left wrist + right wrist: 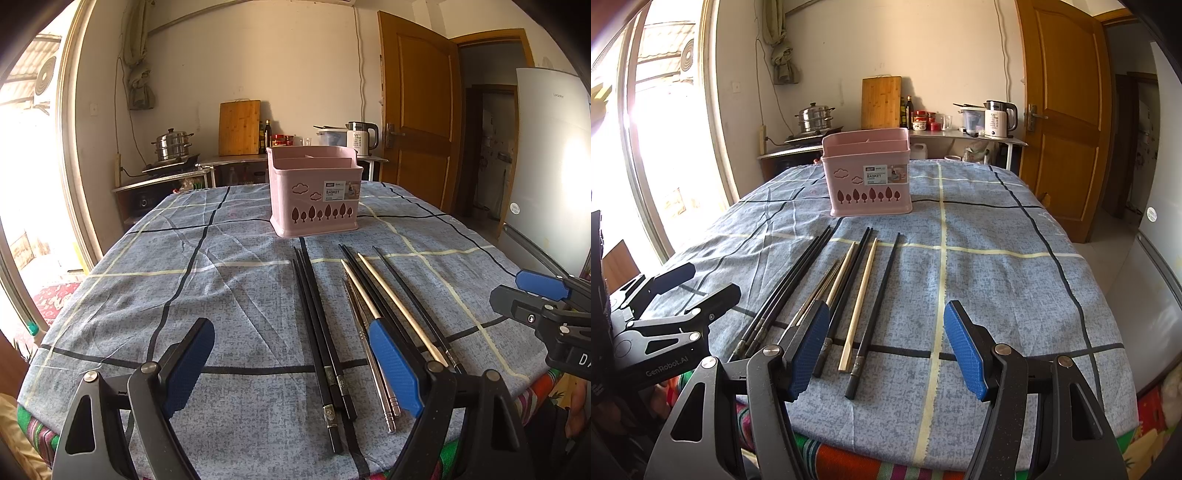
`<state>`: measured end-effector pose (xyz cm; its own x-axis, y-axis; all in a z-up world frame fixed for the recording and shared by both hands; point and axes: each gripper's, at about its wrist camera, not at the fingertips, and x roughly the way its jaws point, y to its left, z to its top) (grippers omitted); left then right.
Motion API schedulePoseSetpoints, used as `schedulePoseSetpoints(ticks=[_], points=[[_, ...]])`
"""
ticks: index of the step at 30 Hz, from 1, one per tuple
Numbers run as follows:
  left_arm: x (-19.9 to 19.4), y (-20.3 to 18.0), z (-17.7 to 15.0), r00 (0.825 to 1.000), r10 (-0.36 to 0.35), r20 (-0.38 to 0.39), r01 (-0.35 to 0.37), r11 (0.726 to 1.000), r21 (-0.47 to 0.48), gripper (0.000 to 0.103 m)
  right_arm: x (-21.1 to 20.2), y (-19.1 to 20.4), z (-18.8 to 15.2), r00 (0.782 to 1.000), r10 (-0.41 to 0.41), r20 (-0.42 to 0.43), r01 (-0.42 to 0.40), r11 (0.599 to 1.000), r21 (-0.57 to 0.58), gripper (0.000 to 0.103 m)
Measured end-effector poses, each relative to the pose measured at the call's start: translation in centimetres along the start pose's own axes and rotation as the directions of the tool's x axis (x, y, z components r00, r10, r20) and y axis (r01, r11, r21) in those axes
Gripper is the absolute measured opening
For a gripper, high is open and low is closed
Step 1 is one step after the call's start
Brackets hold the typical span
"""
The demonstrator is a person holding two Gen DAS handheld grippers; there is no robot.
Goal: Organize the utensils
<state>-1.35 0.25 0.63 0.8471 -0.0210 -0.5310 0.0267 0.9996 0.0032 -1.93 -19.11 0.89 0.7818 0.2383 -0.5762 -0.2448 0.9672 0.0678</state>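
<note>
On the blue checked tablecloth (229, 295), chopsticks (321, 332) lie before a pink basket (314, 192), seemingly empty; both tools gape wide.

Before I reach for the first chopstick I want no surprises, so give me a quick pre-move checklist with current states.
1. Left tool open, nothing held: ok.
2. Right tool open, nothing held: ok.
3. Pink basket upright on the table, top unobstructed: ok.
4. Basket compartments free of contents: cannot tell, the inside is hidden.
5. Black chopsticks separated for a single pick: not ok, they lie bunched together.
6. Wooden chopstick lying flat, reachable: ok.
</note>
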Motion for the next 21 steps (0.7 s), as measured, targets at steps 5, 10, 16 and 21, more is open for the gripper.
schedulePoseSetpoints(ticks=[5,10,16,21], points=[[0.1,0.0,0.0,1.000,-0.001,-0.004,0.001,1.000,-0.001,0.086,0.3,-0.1,-0.2,1.000,-0.002,-0.005,0.002,1.000,-0.001,0.065],[0.9,0.2,0.3,0.999,-0.014,-0.031,0.014,1.000,0.006,0.086,0.9,-0.2,0.0,1.000,-0.003,-0.019,0.003,1.000,-0.001,0.065],[3.2,1.2,0.9,0.995,-0.046,-0.090,0.045,0.999,-0.014,0.086,2.4,-0.7,0.6,0.998,-0.011,-0.056,0.011,1.000,0.011,0.065],[6.0,2.5,2.0,0.987,-0.053,-0.154,0.047,0.998,-0.038,0.086,4.2,-1.0,1.6,0.996,-0.006,-0.089,0.009,1.000,0.026,0.065]])
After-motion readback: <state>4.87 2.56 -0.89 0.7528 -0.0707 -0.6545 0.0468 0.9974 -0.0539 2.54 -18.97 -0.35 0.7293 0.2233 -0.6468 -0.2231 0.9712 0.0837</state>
